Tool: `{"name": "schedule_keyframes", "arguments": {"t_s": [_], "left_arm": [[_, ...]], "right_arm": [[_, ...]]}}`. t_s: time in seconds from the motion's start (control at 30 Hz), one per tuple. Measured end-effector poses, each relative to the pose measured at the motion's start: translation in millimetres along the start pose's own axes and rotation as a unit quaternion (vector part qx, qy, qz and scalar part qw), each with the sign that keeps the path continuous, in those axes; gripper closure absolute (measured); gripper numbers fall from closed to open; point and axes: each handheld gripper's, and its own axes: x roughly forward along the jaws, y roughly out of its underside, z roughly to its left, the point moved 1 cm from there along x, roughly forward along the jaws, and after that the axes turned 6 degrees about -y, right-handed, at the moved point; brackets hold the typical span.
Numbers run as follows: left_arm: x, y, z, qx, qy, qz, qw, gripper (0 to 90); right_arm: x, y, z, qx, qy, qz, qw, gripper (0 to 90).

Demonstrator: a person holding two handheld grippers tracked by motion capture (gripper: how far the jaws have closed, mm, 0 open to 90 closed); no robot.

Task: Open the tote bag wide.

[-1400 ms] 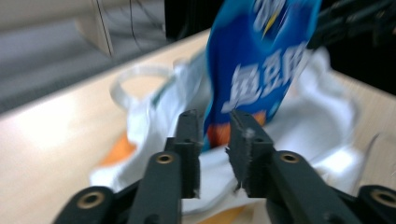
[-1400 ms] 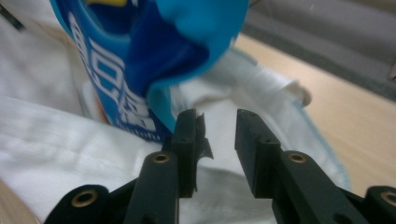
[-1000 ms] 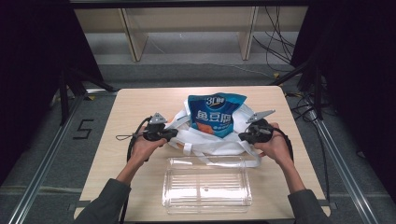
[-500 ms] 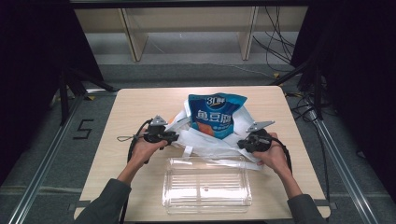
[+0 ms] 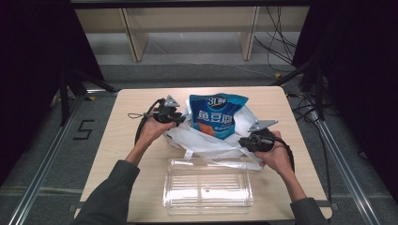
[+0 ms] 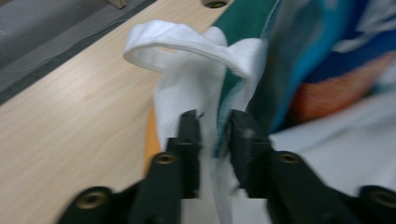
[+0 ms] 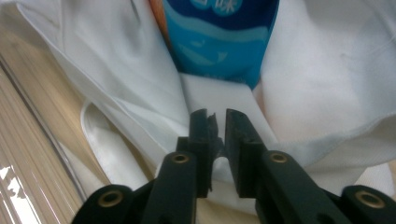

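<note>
On table [image 5: 117, 140] centre: white cloth bag [image 5: 206, 140], crumpled, mouth gaping, with blue snack packet [image 5: 217, 115] lying partly inside, top sticking out toward far edge. Nearer the person, clear plastic box [image 5: 208, 186], nothing seen inside. Left gripper [image 5: 174, 117] clenched on bag's left rim, white fabric with green trim pinched between jaws. Right gripper [image 5: 244, 140] clamped on bag's right edge, thin white fold nipped between jaws.
</note>
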Motion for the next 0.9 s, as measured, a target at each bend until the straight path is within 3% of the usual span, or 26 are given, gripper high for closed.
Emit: {"name": "schedule_keyframes", "arguments": {"t_s": [0.03, 0.07, 0.1, 0.13, 0.17, 0.23, 0.33, 0.37, 0.4, 0.43, 0.53, 0.6, 0.7, 0.73, 0.77, 0.8, 0.83, 0.9], "left_arm": [[3.4, -4.7, 6.6, -0.011, -0.012, -0.006, 0.9998, 85.8], [5.2, -7.0, 10.5, -0.018, -0.021, -0.008, 0.9996, 87.0], [10.2, -9.9, 17.2, -0.037, -0.023, -0.013, 0.9989, 87.1], [13.2, -10.6, 21.7, -0.049, -0.018, -0.014, 0.9985, 87.3], [17.6, -10.9, 26.6, -0.066, -0.015, -0.012, 0.9977, 87.3], [27.1, -8.6, 33.4, -0.077, -0.015, 0.003, 0.9969, 87.4], [46.9, 5.6, 34.5, -0.109, -0.002, 0.022, 0.9938, 86.9], [53.3, 12.0, 34.7, -0.118, 0.001, 0.027, 0.9927, 86.6], [59.1, 18.2, 33.9, -0.125, 0.004, 0.032, 0.9916, 86.5], [64.7, 23.9, 31.7, -0.13, 0.011, 0.038, 0.9907, 86.5], [71.0, 35.2, 27.8, -0.12, 0.016, 0.048, 0.9915, 86.2], [66.8, 33.7, 29.2, -0.115, 0.018, 0.047, 0.9921, 85.5], [57.2, 28.1, 27.2, -0.111, 0.016, 0.026, 0.9934, 80.1], [53.7, 25.2, 25.6, -0.114, 0.015, 0.014, 0.9933, 76.7], [48.7, 22.0, 25.0, -0.101, 0.012, 0.007, 0.9948, 75.2], [44.2, 18.8, 24.6, -0.09, 0.013, 0.001, 0.9958, 72.8], [39.2, 16.1, 24.2, -0.086, 0.011, -0.006, 0.9962, 70.3], [28.3, 11.0, 22.7, -0.09, 0.01, -0.024, 0.9956, 68.6]], "right_arm": [[4.3, 2.3, 0.5, 0.002, 0.004, -0.013, 0.9999, 85.8], [3.0, 4.5, 1.6, 0.009, -0.004, 0.019, 0.9998, 87.6], [7.6, 7.0, 3.8, 0.017, 0.001, 0.006, 0.9998, 88.7], [7.3, 8.9, 2.3, 0.013, -0.004, 0.022, 0.9997, 90.0], [8.0, 10.0, 1.4, 0.007, -0.002, 0.019, 0.9998, 90.0], [8.9, 10.9, 3.8, 0.016, -0.007, 0.023, 0.9996, 90.0], [8.6, 12.4, 1.8, 0.01, -0.009, 0.038, 0.9992, 90.0], [13.3, 14.9, 1.9, 0.015, -0.005, 0.022, 0.9996, 90.0], [12.5, 16.1, 0.2, 0.013, -0.009, 0.043, 0.9989, 90.0], [16.2, 18.5, -0.4, 0.016, -0.007, 0.038, 0.9991, 90.0], [23.6, 22.6, -3.4, 0.025, -0.011, 0.035, 0.999, 90.0], [20.9, 20.9, -4.4, 0.022, -0.015, 0.043, 0.9987, 90.0], [5.7, 11.5, -6.2, 0.029, -0.015, -0.006, 0.9994, 83.9], [-2.4, 5.8, -6.4, 0.032, -0.007, -0.032, 0.999, 82.5], [-13.0, -0.8, -11.7, 0.006, 0.011, -0.044, 0.999, 82.1], [-22.7, -7.1, -12.5, 0.009, 0.019, -0.06, 0.998, 81.9], [-30.9, -13.1, -13.6, 0.023, 0.033, -0.084, 0.9957, 82.6], [-43.4, -23.3, -22.0, 0.011, 0.074, -0.109, 0.9912, 84.4]]}}
